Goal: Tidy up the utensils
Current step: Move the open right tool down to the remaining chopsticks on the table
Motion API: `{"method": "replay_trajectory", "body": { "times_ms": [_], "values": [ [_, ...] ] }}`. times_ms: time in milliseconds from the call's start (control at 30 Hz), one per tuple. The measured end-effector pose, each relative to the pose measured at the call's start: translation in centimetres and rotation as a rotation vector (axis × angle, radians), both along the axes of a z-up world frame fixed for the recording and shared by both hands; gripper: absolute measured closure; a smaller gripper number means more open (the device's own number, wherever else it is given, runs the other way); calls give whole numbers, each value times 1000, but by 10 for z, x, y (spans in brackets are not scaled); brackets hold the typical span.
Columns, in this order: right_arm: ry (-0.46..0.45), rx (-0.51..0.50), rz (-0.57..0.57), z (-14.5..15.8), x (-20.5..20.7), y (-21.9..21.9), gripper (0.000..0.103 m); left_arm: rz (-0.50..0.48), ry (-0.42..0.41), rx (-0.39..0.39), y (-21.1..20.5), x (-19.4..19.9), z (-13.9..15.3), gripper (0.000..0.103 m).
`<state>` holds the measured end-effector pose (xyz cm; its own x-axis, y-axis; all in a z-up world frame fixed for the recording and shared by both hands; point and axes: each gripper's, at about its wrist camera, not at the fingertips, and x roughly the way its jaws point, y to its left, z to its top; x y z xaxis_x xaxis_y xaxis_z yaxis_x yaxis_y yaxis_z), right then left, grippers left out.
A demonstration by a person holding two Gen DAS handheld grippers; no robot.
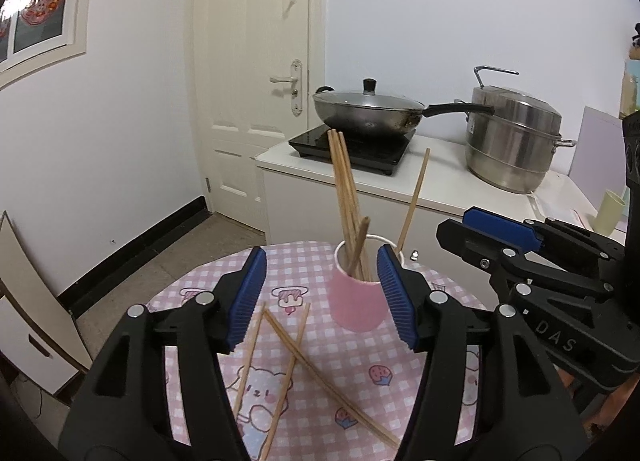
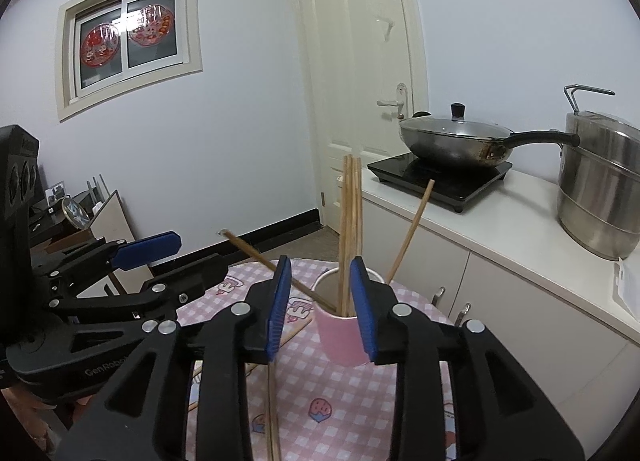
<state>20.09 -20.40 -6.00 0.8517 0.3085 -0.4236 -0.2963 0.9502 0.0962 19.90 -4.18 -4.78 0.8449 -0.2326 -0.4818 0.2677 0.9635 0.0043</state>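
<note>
Pink cup (image 1: 357,303) standing at the far middle of a round table (image 1: 192,285) with pink checked cloth, several chopsticks (image 1: 345,197) upright inside, one leaning right. Three more chopsticks (image 1: 298,357) lying crossed on the cloth, near and left of the cup. Left gripper (image 1: 322,295) just before the cup, jaws wide apart, holding nothing. Right gripper (image 2: 322,307) near the cup too, jaws partly apart, gripping nothing. Beyond, on a white counter (image 1: 436,181): wok (image 1: 366,111) with lid, steel pot (image 1: 514,137). Door (image 1: 252,61) at far left.
</note>
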Motion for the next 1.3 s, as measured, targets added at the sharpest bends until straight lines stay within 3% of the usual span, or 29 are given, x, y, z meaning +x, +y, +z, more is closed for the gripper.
{"method": "replay_trajectory", "body": {
  "times_ms": [267, 633, 1000, 1300],
  "values": [
    [5, -15, 26, -3, -12, 17, 64, 28, -12, 0, 21, -18, -2, 41],
    [59, -42, 68, -27, -21, 42, 62, 56, 24, 49, 57, -33, -26, 32],
    [183, -96, 105, -80, -3, 68, 62, 72, 190, 84, 91, -12, -90, 32],
    [262, -122, 113, -115, 14, 80, 62, 73, 274, 101, 98, 7, -127, 32]
  ]
}}
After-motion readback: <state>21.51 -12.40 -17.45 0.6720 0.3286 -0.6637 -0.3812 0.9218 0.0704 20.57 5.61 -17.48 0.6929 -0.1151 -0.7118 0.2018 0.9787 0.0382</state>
